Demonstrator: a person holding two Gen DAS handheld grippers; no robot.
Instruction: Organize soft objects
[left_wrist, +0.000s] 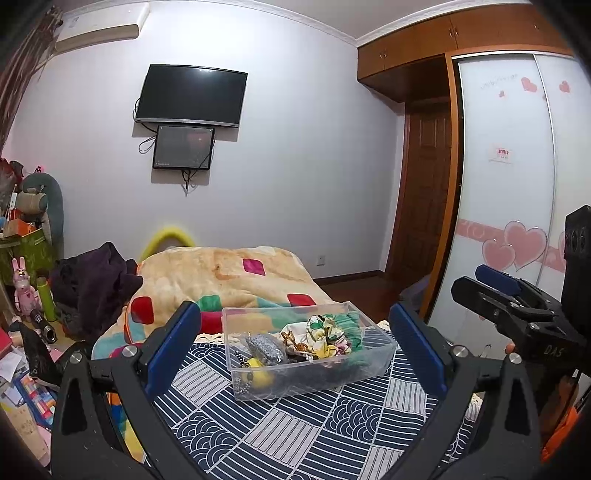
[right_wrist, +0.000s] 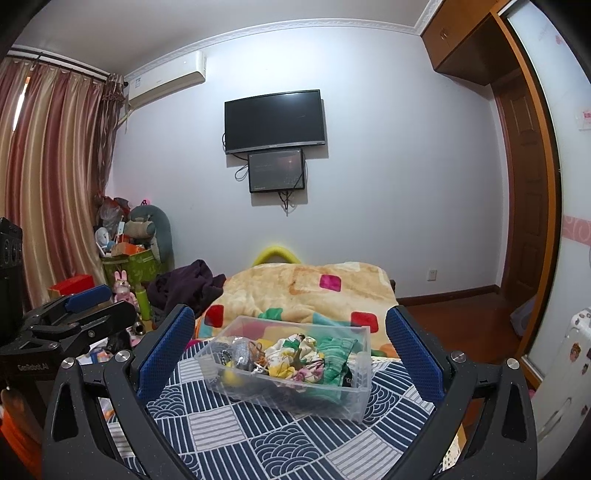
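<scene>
A clear plastic box (left_wrist: 295, 384) stands on a navy and white patterned cloth (left_wrist: 314, 435). Inside lie a floral scrunchie (left_wrist: 325, 336), a green fabric piece (left_wrist: 351, 328), a grey glittery item (left_wrist: 264, 349) and something yellow (left_wrist: 262, 376). My left gripper (left_wrist: 293, 309) is open, its blue pads on either side of the box and short of it, holding nothing. In the right wrist view the same box (right_wrist: 295, 398) sits between the wide-open pads of my right gripper (right_wrist: 290, 314), also untouched. Each gripper shows at the edge of the other's view.
Behind the box lies a bed with a cream patchwork blanket (left_wrist: 221, 273) and a heap of dark purple clothes (left_wrist: 99, 284). Toys and boxes crowd the floor at the left (right_wrist: 125, 258). A sliding wardrobe (left_wrist: 509, 184) stands at the right.
</scene>
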